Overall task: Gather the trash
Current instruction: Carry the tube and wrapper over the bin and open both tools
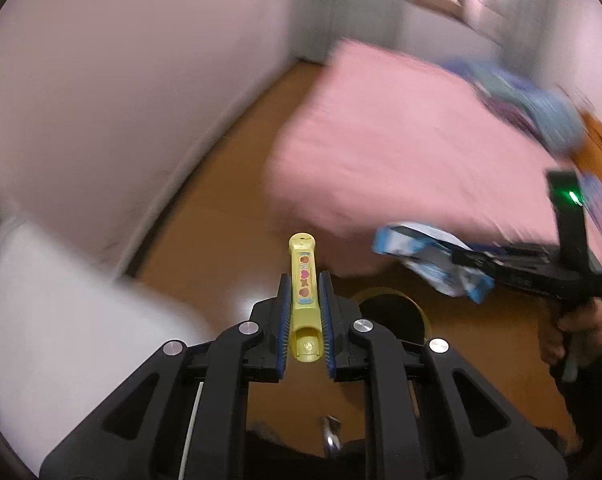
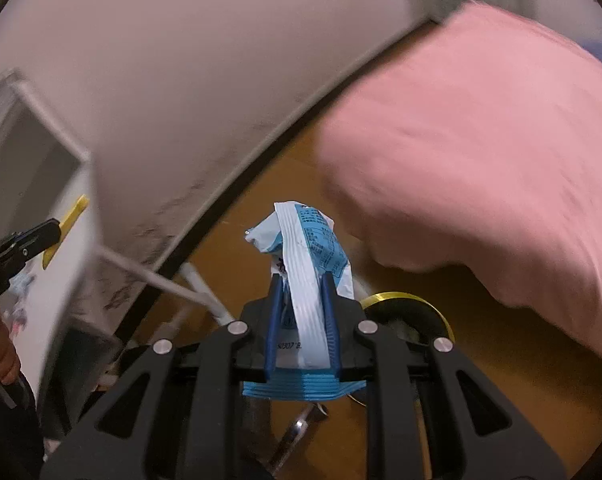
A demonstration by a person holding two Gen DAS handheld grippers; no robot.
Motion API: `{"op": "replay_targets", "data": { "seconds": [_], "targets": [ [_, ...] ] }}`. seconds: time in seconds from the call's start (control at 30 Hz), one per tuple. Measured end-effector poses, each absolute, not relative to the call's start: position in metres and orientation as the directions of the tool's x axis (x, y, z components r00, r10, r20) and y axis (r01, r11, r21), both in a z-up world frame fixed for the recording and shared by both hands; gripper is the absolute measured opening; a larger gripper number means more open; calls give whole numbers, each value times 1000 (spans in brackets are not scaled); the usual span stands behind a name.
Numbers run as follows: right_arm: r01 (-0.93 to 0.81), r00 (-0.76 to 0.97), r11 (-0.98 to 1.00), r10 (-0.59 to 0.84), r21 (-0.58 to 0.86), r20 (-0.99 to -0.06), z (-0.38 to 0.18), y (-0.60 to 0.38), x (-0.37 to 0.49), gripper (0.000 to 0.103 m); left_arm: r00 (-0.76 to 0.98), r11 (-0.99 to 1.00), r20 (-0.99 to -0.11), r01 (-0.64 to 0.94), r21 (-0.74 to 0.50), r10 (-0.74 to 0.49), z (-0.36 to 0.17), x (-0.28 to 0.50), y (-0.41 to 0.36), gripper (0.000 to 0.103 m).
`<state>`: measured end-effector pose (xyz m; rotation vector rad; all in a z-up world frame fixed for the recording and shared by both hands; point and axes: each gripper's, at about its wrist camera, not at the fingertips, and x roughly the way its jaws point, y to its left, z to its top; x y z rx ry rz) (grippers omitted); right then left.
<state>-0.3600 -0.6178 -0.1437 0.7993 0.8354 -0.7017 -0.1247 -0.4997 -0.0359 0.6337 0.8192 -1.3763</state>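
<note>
The left gripper (image 1: 305,280) was clamped on one yellow plastic tube (image 1: 304,276) with fruit pictures, and the right gripper (image 2: 303,284) was clamped on one crumpled blue-and-white wrapper (image 2: 307,248), both above the wooden floor (image 1: 229,220).

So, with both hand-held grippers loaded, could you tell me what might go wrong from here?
1. The yellow plastic tube sticks far past the left hand-held gripper, so it could pivot or slip out.
2. The blue-and-white wrapper in the right hand-held gripper is floppy and might catch the yellow-rimmed bin edge.
</note>
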Motion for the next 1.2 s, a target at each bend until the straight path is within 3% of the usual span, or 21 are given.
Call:
{"op": "replay_targets", "data": {
  "seconds": [0.27,0.4,0.43,0.47,0.83,0.9,0.93,1.0,1.03,1.07,1.2],
  "targets": [
    [871,390,376,-137,316,-911,-228,-644,-417,20,-217,-201,-895,968,-147,-391,-135,-192,-594,13],
    [887,361,338,-88,313,-928,-259,-646,-426,20,-192,-254,-933,960,-115,-303,-181,-217,-614,13],
    [891,357,329,-76,314,-931,-266,-648,-430,20,-194,-261,-939,958,-119,-283,-192,-221,-617,3],
    [893,353,323,-65,315,-933,-272,-649,-433,20,-202,-268,-944,955,-131,-259,-200,-224,-620,3],
    [891,355,308,-14,333,-935,-291,-653,-430,21,-223,-285,-953,945,-160,-203,-236,-243,-636,3],
    [892,352,309,-21,329,-936,-290,-654,-430,29,-216,-283,-954,947,-153,-206,-236,-244,-635,4],
    [893,355,302,-22,332,-935,-289,-655,-430,35,-209,-273,-956,951,-148,-208,-236,-243,-636,7],
    [895,361,299,-45,332,-932,-286,-656,-429,73,-210,-250,-955,956,-156,-208,-235,-239,-636,38],
    [895,361,304,-62,327,-930,-283,-656,-429,75,-208,-236,-953,959,-155,-221,-233,-236,-636,70],
    [894,361,309,-67,325,-930,-280,-655,-430,75,-209,-228,-944,962,-152,-256,-229,-234,-634,78],
    [896,364,300,-72,328,-929,-278,-658,-430,75,-204,-219,-939,965,-145,-277,-219,-231,-629,78]
  ]
}}
